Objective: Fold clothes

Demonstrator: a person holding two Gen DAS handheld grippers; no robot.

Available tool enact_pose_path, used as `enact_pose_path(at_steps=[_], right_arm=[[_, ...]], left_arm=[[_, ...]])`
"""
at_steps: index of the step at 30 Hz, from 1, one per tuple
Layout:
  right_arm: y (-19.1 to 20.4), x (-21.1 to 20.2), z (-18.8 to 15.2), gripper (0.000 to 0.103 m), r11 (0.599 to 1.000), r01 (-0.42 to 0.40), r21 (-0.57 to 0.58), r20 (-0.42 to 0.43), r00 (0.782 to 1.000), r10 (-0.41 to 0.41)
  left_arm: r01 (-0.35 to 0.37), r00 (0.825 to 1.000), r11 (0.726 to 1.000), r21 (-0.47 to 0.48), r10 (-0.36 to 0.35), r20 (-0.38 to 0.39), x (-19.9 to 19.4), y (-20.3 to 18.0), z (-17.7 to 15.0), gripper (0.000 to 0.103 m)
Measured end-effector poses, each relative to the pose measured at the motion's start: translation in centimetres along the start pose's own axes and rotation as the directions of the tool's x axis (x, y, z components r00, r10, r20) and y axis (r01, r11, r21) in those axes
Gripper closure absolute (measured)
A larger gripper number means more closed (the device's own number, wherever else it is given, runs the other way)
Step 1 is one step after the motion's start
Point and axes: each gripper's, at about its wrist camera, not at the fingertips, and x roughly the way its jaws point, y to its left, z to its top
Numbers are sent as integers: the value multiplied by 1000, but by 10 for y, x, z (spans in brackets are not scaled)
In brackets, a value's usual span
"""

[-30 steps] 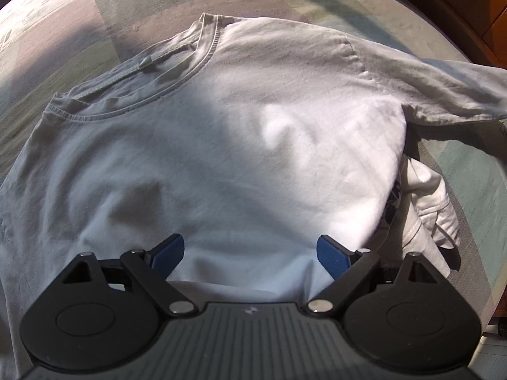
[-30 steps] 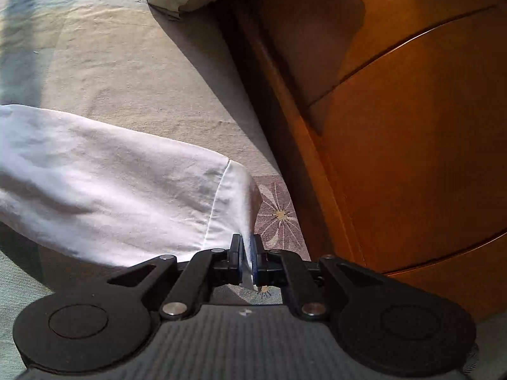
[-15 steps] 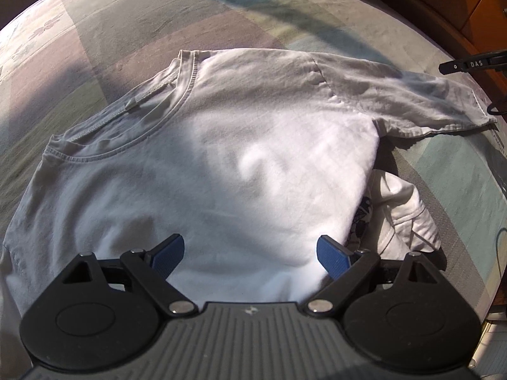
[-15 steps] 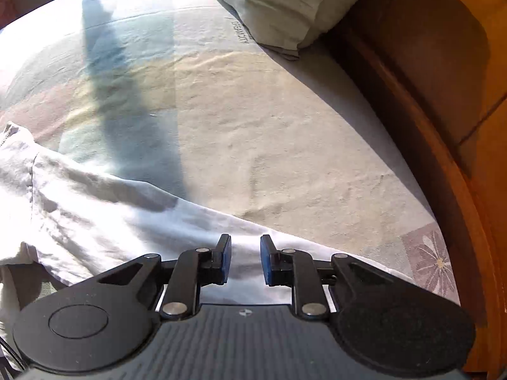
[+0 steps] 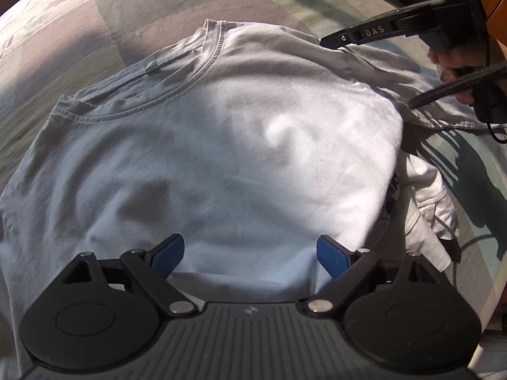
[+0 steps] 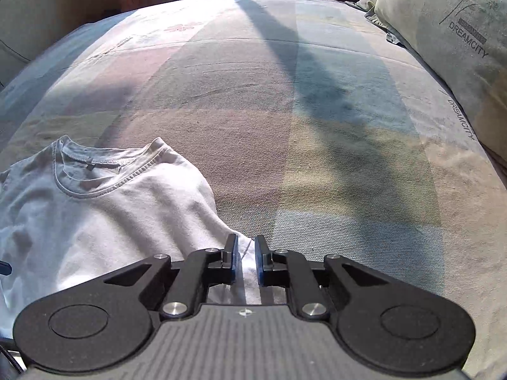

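the left gripper (image 5: 250,253) is spread wide, its blue pads (image 5: 168,251) low over the hem end of a white t-shirt (image 5: 221,158) and holding nothing. the right gripper (image 6: 246,253) has its jaws drawn close with a narrow gap between them; white cloth shows in and below that gap, at the sleeve (image 6: 202,221), but i cannot tell whether the pads are nipping it or merely standing over it. in the left view the right gripper (image 5: 364,33) reaches in from the upper right, a hand (image 5: 456,63) behind it, its tips over the shoulder seam of the same sleeve (image 5: 396,76).

the t-shirt lies spread face up on a bed (image 6: 285,110), body flat with soft wrinkles, one sleeve stretched out sideways. its long axis runs from the hem beside the left gripper away to the collar (image 5: 177,72), so the neck points away from the left camera. a second crumpled white garment (image 5: 424,209) lies partly under the shirt's right edge. a pillow (image 6: 443,31) sits at the far right of the bed.

judging by this, the step in hand is work on the outstretched sleeve: either smoothing it out flat or taking it up to fold inward across the chest. the pictures fit both. either way, the next move calls for a sure hold on the sleeve edge and a flat body panel.
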Motion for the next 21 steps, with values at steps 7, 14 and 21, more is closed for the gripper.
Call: enact_pose_path(at_steps=[7,14,21], right_arm=[[23,-10,-16,86,996,-45,-78,-31,999,43],[-15,-3,12,86,1000,24,7,33,999,-24],[0,15,-10,61,994,14,-111,-23,1000,-17]], left_arm=[[13,1000,1000,-12,-13,3,3,1,-1,12],[14,1000,1000,-18,-14,1,5,2,-1,12],[16,1000,1000,-23,-16,-1,9,4,-2,12]])
